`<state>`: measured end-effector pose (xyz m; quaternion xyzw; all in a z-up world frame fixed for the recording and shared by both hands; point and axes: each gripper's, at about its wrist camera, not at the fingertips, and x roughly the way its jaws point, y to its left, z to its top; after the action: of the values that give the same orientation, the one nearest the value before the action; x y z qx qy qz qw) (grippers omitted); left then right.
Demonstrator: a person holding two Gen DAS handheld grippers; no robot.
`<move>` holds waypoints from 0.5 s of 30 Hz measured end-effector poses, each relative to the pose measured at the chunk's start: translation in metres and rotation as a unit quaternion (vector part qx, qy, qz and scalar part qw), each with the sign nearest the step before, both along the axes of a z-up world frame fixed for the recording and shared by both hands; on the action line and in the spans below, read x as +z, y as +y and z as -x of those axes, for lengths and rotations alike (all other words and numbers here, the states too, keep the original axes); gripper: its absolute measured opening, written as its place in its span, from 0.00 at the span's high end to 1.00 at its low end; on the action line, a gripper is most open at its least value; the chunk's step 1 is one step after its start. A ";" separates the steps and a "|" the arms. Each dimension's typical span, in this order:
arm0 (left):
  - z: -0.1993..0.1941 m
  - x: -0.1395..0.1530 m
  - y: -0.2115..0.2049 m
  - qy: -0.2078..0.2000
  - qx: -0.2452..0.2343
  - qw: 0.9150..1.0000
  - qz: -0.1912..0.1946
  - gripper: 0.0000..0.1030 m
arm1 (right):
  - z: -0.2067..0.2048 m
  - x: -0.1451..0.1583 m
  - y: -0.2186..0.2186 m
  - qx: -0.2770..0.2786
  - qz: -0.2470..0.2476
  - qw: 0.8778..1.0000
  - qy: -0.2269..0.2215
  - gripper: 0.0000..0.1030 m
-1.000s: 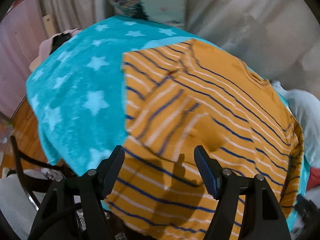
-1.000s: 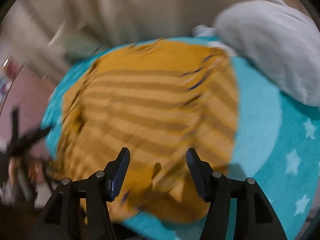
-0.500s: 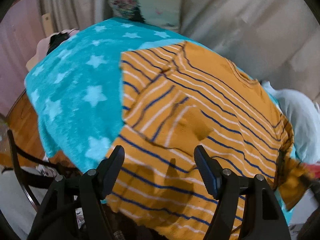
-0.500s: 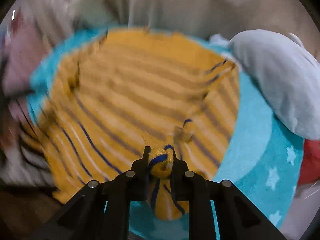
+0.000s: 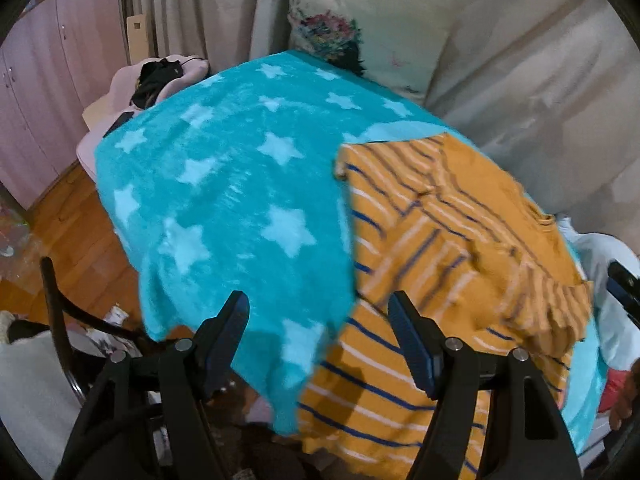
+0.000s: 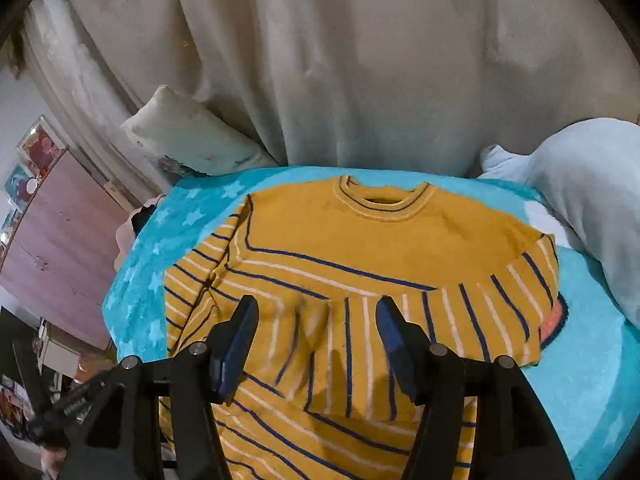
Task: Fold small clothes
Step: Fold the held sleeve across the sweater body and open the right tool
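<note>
A star blanket (image 5: 224, 200) covers the bed, with a pillow (image 5: 372, 28) behind it. The sweater (image 6: 360, 264) lies flat on the blanket, right sleeve (image 6: 500, 312) folded across its front. Left gripper (image 5: 318, 332) and right gripper (image 6: 316, 332) hover above it, jaws wide, holding nothing

Sweater (image 6: 360, 240): mustard yellow, navy and white stripes. Blanket (image 5: 224, 208): turquoise, pale stars. Pillow (image 5: 372, 28): cream, floral print. Cupboard (image 6: 60, 240): pink.
</note>
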<state>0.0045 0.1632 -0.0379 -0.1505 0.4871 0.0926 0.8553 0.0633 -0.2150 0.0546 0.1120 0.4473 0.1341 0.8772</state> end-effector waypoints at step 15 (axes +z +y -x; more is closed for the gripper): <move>-0.051 -0.027 0.058 0.029 -0.020 0.999 0.042 0.31 | -0.068 -0.114 0.111 0.062 0.128 0.983 0.115 0.93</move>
<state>0.0558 0.2213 -0.0652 -0.1735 0.5184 0.0595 0.8353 0.1311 -0.1044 -0.0595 -0.0142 0.5650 0.1165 0.8167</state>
